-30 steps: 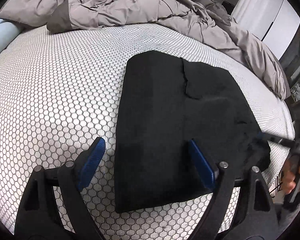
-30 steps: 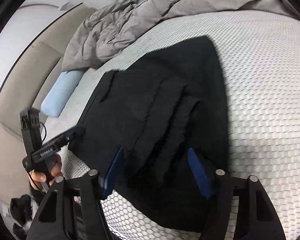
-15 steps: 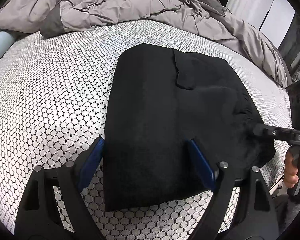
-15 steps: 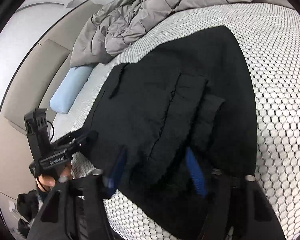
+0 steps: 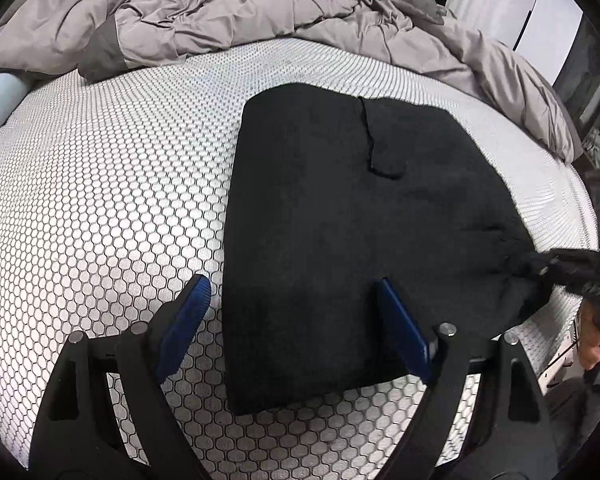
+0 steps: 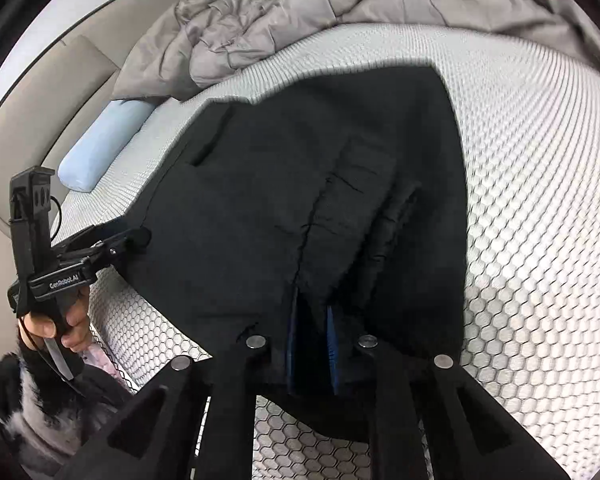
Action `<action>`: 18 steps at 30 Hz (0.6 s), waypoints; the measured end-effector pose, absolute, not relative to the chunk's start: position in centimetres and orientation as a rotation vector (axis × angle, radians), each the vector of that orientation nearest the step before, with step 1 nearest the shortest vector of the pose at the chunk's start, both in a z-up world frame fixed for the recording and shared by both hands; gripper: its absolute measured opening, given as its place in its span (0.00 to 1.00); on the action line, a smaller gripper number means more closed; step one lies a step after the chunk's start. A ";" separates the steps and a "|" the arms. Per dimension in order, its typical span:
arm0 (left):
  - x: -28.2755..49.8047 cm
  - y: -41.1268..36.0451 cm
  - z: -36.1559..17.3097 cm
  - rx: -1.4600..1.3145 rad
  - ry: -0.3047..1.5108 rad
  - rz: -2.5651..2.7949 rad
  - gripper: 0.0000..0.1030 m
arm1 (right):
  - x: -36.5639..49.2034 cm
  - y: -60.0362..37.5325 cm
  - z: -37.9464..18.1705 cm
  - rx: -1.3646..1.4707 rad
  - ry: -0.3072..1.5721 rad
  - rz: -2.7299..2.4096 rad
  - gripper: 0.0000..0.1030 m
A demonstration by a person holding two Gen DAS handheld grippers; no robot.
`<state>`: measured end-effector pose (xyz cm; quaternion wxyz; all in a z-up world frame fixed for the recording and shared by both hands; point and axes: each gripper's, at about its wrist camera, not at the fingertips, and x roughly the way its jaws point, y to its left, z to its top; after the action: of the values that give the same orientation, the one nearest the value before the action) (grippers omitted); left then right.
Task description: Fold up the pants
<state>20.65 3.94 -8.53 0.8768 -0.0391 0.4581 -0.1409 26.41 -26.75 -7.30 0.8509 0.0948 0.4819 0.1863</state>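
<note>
Black pants (image 5: pixel 340 200) lie folded flat on the honeycomb-patterned mattress (image 5: pixel 100 200). My left gripper (image 5: pixel 290 284) hovers open over their near edge, one blue pad over the mattress and the other over the cloth, gripping nothing. In the right wrist view the pants (image 6: pixel 280 200) show a pocket and seams. My right gripper (image 6: pixel 312 312) is closing at their near edge, and a bunched fold of black cloth is pinched between its blue pads. In the left wrist view the right gripper (image 5: pixel 540 268) meets the pants' right edge. In the right wrist view the left gripper (image 6: pixel 136 240) reaches their left edge.
A crumpled grey duvet (image 5: pixel 260 8) is heaped along the far side of the bed. A light blue pillow (image 6: pixel 100 148) lies by the beige headboard (image 6: pixel 40 92). The bed's edge (image 5: pixel 572 208) runs close on the right. Something black-and-white and furry (image 6: pixel 20 400) sits below the person's hand (image 6: pixel 68 320).
The right gripper's pads have drawn together from wide apart onto a fold of the pants and sunk closer to the cloth. The left gripper has shifted slightly sideways and stays open.
</note>
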 end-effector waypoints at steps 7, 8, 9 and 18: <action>20.4 3.6 -8.2 -0.051 0.935 -0.285 0.81 | 26.2 -29.2 -5.4 0.327 0.927 0.411 0.55; 20.3 3.5 -8.2 -0.047 0.935 -0.289 0.81 | 26.5 -29.5 -5.9 0.340 0.945 0.406 0.55; 20.3 3.3 -8.1 -0.040 0.933 -0.293 0.81 | 27.0 -29.6 -6.6 0.357 0.971 0.395 0.55; 20.3 3.2 -8.0 -0.046 0.933 -0.292 0.81 | 29.7 -29.1 -7.5 0.492 0.921 0.421 0.18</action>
<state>20.32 3.16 -8.01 0.8826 -0.0222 0.4482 -0.1404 29.71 -29.11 -7.51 0.8458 0.2330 0.4365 0.1994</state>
